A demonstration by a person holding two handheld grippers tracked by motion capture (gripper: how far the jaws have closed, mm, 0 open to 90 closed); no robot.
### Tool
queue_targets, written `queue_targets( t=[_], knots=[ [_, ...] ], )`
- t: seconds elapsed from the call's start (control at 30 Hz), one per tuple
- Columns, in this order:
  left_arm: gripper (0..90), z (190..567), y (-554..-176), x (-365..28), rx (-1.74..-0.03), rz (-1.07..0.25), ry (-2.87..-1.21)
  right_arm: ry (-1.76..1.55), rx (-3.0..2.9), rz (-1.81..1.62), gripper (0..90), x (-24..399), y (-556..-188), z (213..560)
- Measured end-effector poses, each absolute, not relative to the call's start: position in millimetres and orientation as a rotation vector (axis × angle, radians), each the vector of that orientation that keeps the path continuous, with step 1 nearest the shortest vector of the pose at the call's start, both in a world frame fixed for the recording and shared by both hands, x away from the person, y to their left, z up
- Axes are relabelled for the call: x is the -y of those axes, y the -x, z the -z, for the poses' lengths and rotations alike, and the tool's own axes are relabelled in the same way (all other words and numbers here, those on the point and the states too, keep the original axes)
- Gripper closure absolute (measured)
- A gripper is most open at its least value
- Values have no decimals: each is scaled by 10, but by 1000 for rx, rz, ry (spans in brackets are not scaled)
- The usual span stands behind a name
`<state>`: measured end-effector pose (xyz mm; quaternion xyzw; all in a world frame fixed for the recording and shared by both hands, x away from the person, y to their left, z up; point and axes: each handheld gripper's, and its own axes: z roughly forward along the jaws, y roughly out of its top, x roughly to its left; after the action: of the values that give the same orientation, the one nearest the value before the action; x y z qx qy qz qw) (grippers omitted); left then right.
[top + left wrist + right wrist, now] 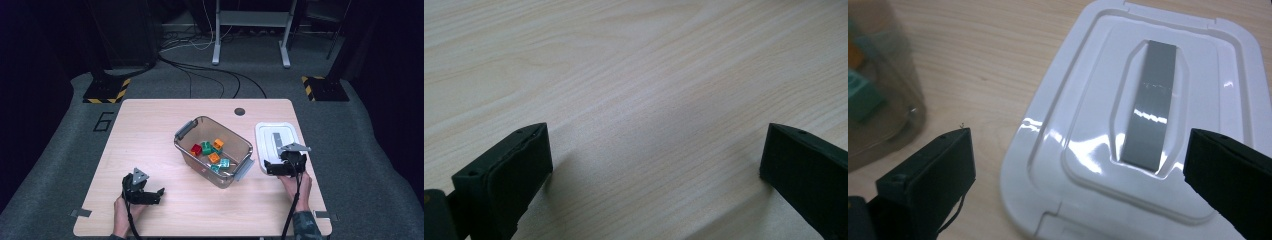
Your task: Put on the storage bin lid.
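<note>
A clear plastic bin (214,150) with grey latches stands at the table's middle, holding several coloured blocks (210,152). Its white lid (276,140) (1143,115), with a grey handle (1152,105) in the centre, lies flat to the right of the bin. My right gripper (274,168) (1078,165) is open and hovers over the near end of the lid, jaws either side of the handle's near end, nothing between them. My left gripper (156,194) (656,160) is open low over bare wood near the table's front left, holding nothing.
The wooden table (150,125) has a dark round hole (240,111) near its far edge. The bin's edge (878,85) shows blurred at the left of the right gripper view. Cables and a metal stand (250,30) lie on the carpet beyond the table.
</note>
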<state>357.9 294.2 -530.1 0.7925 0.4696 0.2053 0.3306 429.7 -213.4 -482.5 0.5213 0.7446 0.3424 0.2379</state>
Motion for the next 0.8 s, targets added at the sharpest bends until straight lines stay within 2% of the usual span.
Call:
queue_targets(
  t=[0.4, 0.5, 0.67, 0.77, 0.8],
  knots=[
    [2, 5303, -3603, -2926, -1210, -512, -2081, -1555, -2005, -867, 0, 2245, -4895, 4899],
    [2, 5303, -3604, -2920, -1202, -514, -2088, -1552, -1964, -865, 87, 2272, -4974, 4953],
    [3, 5302, -3604, -2920, -1202, -511, -2088, -1637, -1949, -818, 309, 2324, -5109, 5017],
    [3, 5302, -3604, -2919, -1199, -513, -2090, -1632, -1947, -809, 358, 2322, -5128, 5038],
    [3, 5305, -3604, -2919, -1196, -520, -2092, -1636, -1919, -777, 461, 2309, -5133, 5032]
  ],
)
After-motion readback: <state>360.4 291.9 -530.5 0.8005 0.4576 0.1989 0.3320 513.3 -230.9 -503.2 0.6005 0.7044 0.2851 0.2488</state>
